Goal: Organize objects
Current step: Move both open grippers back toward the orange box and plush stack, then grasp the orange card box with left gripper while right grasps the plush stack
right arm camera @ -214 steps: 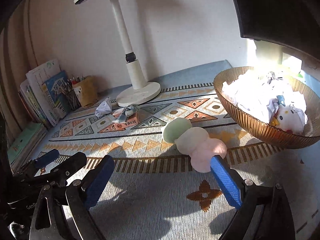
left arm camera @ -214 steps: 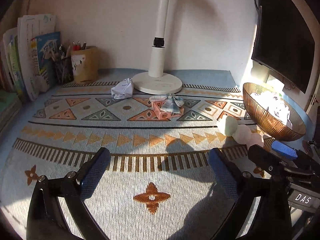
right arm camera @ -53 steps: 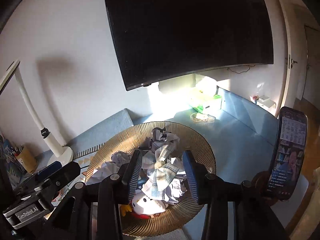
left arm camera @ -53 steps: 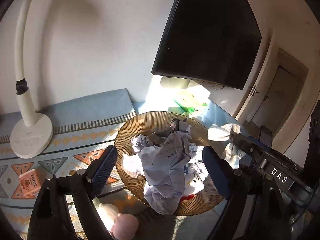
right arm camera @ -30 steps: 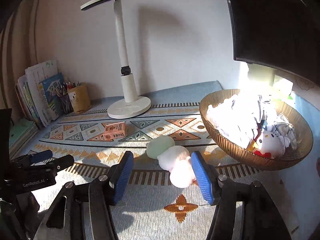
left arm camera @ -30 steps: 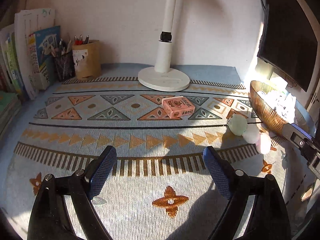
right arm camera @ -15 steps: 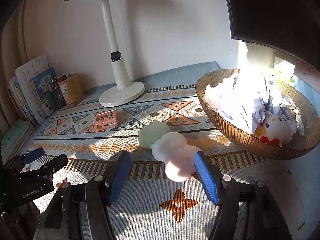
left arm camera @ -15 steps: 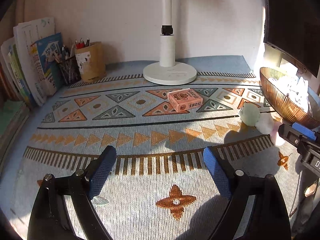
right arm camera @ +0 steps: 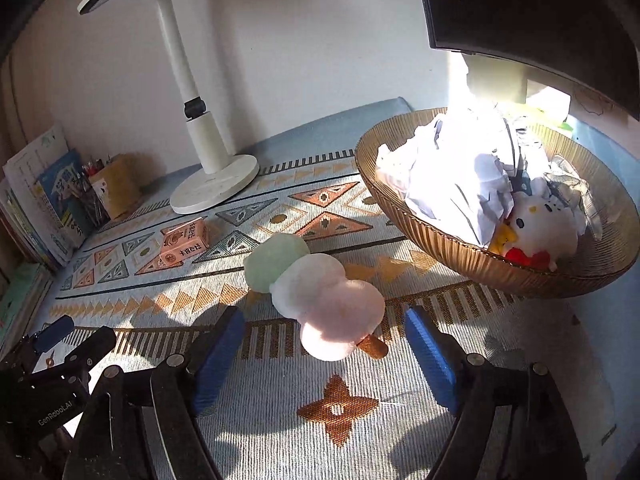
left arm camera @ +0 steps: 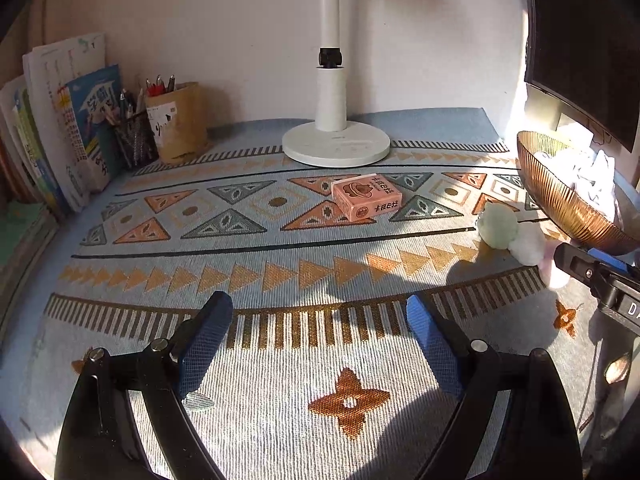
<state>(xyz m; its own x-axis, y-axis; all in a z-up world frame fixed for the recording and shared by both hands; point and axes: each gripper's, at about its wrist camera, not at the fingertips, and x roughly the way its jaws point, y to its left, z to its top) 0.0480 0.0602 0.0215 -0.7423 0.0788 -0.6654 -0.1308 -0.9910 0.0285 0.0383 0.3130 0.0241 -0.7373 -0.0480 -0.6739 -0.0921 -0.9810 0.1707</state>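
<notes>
Blue-padded, the right gripper hangs with its jaws wide apart, empty, the pink end of the plush dango skewer lying just between and ahead of its fingertips on the woven mat. The left gripper is likewise spread and empty over the mat. Beyond lie the pink box, the lamp base and, right, the amber bowl full of crumpled paper.

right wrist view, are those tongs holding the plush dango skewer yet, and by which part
No. The right tongs are open around the pink end of the plush dango skewer, not gripping it. The left tongs are open and empty too.
</notes>
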